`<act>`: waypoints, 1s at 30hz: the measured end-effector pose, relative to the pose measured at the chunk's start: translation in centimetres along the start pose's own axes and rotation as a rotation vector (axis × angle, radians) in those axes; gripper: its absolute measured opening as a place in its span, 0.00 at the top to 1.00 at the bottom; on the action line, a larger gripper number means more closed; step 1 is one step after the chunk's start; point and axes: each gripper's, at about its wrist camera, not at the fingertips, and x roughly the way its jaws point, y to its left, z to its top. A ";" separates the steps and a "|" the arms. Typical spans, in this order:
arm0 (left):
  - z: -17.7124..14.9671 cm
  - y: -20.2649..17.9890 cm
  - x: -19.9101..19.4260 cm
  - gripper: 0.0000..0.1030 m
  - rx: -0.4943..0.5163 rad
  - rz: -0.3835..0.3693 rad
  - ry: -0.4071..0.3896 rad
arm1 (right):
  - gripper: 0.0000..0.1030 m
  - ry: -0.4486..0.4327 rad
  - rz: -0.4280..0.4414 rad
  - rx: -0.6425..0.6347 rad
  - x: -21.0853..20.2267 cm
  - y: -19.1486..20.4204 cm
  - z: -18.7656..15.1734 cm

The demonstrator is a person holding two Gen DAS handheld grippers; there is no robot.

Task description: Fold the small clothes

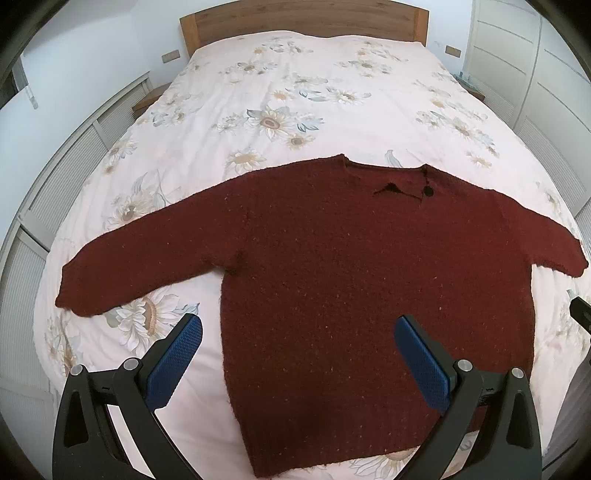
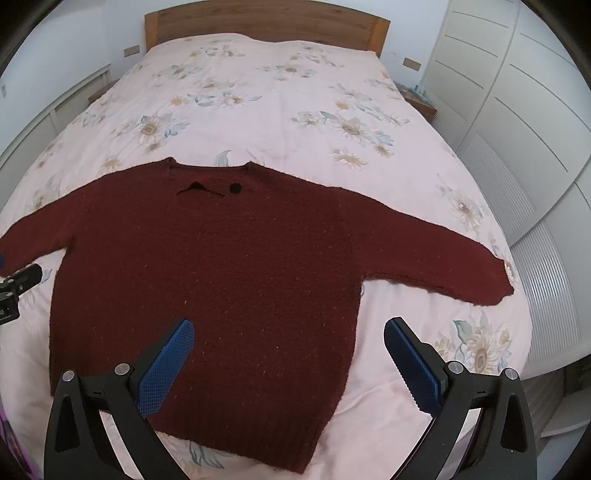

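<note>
A small dark red knitted sweater [image 1: 332, 266] lies flat on the bed, sleeves spread out to both sides, neck toward the headboard, a black button near the collar. It also shows in the right wrist view [image 2: 221, 266]. My left gripper [image 1: 299, 325] is open and empty, hovering above the sweater's lower left part near the hem. My right gripper [image 2: 288, 328] is open and empty, above the sweater's lower right part. The left gripper's black body [image 2: 14, 288] shows at the left edge of the right wrist view.
The bed has a pale pink floral cover [image 1: 295, 110] and a wooden headboard [image 1: 303, 18]. White wardrobe doors [image 2: 517, 110] stand on the right, white slatted panels [image 1: 44, 206] on the left. Small bedside tables sit by the headboard.
</note>
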 end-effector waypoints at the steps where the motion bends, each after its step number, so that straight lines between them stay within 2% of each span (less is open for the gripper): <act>1: 0.0 0.0 0.1 0.01 0.005 0.004 0.001 | 0.01 0.000 0.000 0.000 0.0 0.0 0.0; 30: -0.3 -0.7 0.6 0.01 0.035 0.009 0.019 | 0.01 0.015 -0.009 -0.025 0.0 0.6 -0.2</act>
